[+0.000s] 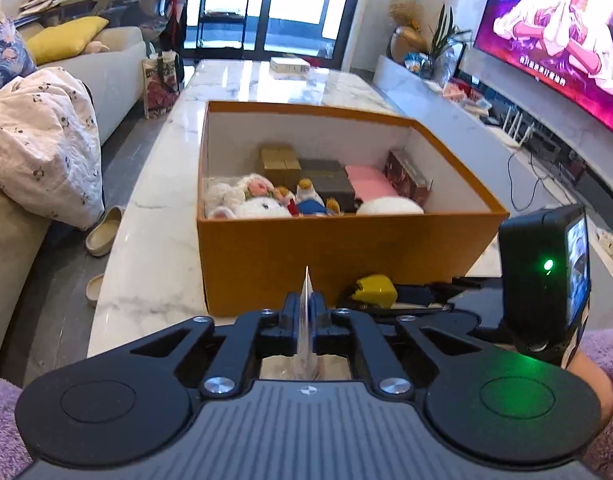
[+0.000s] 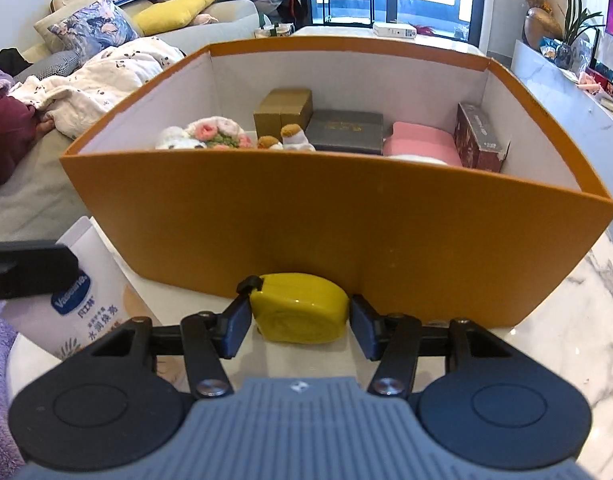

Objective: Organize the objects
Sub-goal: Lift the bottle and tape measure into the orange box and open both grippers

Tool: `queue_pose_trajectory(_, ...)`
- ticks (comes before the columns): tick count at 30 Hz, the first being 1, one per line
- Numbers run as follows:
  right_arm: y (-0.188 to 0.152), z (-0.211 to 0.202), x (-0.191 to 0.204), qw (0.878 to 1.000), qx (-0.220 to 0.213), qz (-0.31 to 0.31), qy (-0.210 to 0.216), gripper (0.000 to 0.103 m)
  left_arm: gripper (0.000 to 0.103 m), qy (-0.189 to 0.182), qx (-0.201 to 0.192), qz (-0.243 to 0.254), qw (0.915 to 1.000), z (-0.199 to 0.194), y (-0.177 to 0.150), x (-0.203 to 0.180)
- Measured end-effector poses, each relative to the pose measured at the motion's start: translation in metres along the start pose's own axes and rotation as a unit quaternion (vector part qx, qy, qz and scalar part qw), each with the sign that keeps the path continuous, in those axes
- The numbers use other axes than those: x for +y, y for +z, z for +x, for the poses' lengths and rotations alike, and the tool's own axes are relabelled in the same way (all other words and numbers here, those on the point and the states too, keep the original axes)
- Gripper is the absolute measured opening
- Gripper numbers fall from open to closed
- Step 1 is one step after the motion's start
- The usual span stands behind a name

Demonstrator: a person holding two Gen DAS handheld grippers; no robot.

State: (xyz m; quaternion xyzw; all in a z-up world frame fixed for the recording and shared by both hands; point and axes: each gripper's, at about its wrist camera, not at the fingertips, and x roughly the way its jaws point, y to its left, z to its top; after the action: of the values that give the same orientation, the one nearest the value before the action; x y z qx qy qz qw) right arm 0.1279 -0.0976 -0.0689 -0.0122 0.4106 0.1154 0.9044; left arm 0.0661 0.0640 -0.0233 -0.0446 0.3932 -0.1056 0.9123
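Note:
An orange box (image 1: 306, 252) (image 2: 346, 232) stands on the marble table (image 1: 146, 220) and holds plush toys (image 1: 250, 200), small cartons (image 1: 278, 162) and a pink item (image 1: 368, 182). My left gripper (image 1: 306, 308) is shut on a thin white Vaseline sachet (image 1: 306, 320), seen edge-on; in the right wrist view the sachet (image 2: 86, 296) shows at left. My right gripper (image 2: 300, 320) is open around a yellow tape measure (image 2: 302, 308) lying on the table against the box's near wall; its fingers (image 2: 236, 328) sit just beside it. The tape measure also shows in the left wrist view (image 1: 376, 290).
A sofa with a white blanket (image 1: 42, 148) and cushions runs along the left. Slippers (image 1: 104, 230) lie on the floor beside the table. A TV (image 1: 554, 32) and a low cabinet are at right. A small white box (image 1: 288, 66) sits at the table's far end.

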Motion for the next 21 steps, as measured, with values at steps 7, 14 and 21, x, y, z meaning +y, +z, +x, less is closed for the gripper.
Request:
queue_pose_trajectory(7,0.000,-0.002,-0.005,1.000,0.006,0.002,0.006,0.053,0.015,-0.002,0.029,0.006,0.9996,0.016,-0.009,-0.005)
queue_pose_trajectory(14,-0.003,-0.016,-0.011,1.000,0.006,0.007,0.017,0.053,0.014,0.000,0.021,0.005,0.9998,0.012,-0.006,-0.003)
queue_pose_trajectory(21,0.007,-0.054,-0.019,0.998,-0.020,0.013,0.052,0.053,0.014,-0.045,-0.018,-0.012,0.9988,-0.022,0.022,0.003)
